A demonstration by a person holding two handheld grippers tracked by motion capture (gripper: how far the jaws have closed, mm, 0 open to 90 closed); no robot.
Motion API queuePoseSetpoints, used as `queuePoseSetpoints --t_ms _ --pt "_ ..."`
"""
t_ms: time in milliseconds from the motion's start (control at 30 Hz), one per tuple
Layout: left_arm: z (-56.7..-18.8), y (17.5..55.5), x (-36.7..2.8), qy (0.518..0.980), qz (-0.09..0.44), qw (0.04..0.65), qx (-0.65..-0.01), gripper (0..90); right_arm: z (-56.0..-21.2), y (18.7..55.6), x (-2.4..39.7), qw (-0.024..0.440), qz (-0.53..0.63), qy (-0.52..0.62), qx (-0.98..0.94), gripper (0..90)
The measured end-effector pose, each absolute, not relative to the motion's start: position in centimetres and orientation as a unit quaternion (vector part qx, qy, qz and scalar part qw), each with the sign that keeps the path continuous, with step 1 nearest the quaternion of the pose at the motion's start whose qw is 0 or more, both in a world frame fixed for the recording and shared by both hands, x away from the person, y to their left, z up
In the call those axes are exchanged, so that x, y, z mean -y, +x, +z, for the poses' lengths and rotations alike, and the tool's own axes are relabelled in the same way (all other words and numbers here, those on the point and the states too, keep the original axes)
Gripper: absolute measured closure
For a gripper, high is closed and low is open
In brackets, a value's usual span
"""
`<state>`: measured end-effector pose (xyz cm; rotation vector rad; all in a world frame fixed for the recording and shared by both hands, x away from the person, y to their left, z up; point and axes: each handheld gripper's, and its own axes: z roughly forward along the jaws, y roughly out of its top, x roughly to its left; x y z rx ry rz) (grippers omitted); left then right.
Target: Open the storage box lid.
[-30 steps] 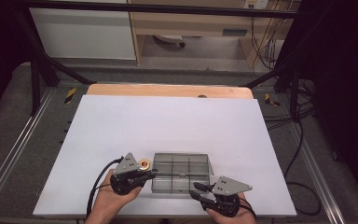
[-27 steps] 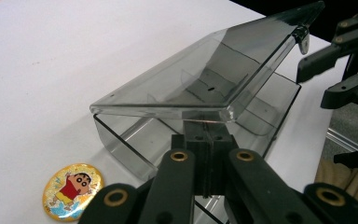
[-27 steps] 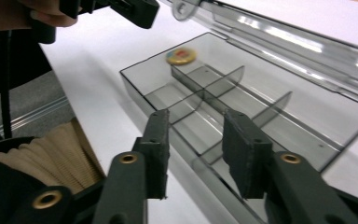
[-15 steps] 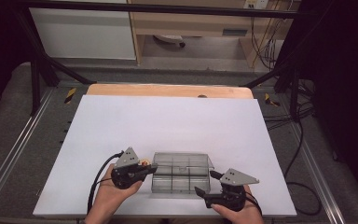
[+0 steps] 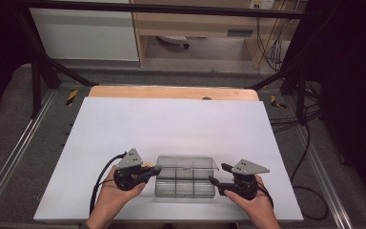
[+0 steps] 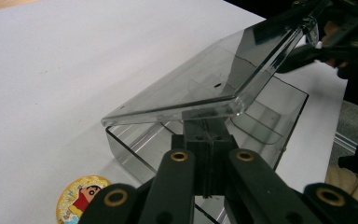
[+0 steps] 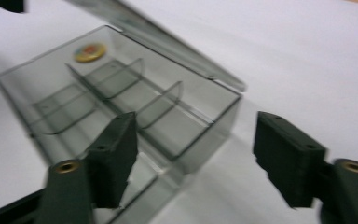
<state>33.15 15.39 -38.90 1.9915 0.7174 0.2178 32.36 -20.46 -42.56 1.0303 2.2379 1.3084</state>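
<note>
From the high view, a clear plastic box point(image 5: 185, 176) sits on the white table point(image 5: 171, 124), close to the person's edge. Its lid point(image 5: 187, 162) is lifted a little. The left gripper point(image 5: 148, 171) is at the box's left end, and the right gripper point(image 5: 218, 177) is just beside the right end. Its jaws have just been closing a bit, with nothing between them. There is lots of bare table behind the box and to both sides, but the near edge is close, so the box should not be pulled that way.

In the left gripper view, the left gripper point(image 6: 208, 140) is closed tight, pinching the box's near wall under the raised lid point(image 6: 205, 79). A round cartoon badge point(image 6: 81, 201) lies on the table just beside the box.

In the right gripper view, which is a bit blurry, the right gripper point(image 7: 193, 158) stands apart with its jaws wide and holds nothing. The box point(image 7: 121, 107) has little walls inside that make small rooms.

I think the box is light, stiff and slippery, and the thin lid could crack. The best place to hold is a side wall or the lid's front lip.
</note>
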Motion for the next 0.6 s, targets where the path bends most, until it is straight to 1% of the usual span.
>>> queuePoseSetpoints --t_ms 100,200,600 --pt "-38.8 33.2 -15.5 0.816 0.086 0.489 -0.295 89.9 -43.0 33.6 20.7 0.178 0.454 0.360 -0.796 42.5" --pt "-38.9 33.4 -15.7 0.811 0.077 0.497 -0.300 89.9 -43.1 34.3 20.5 0.175 0.455 0.353 -0.799 45.6" --pt "-38.9 33.3 -15.5 0.814 0.079 0.492 -0.298 89.9 -43.1 35.9 19.4 0.190 0.450 0.317 -0.813 51.8"
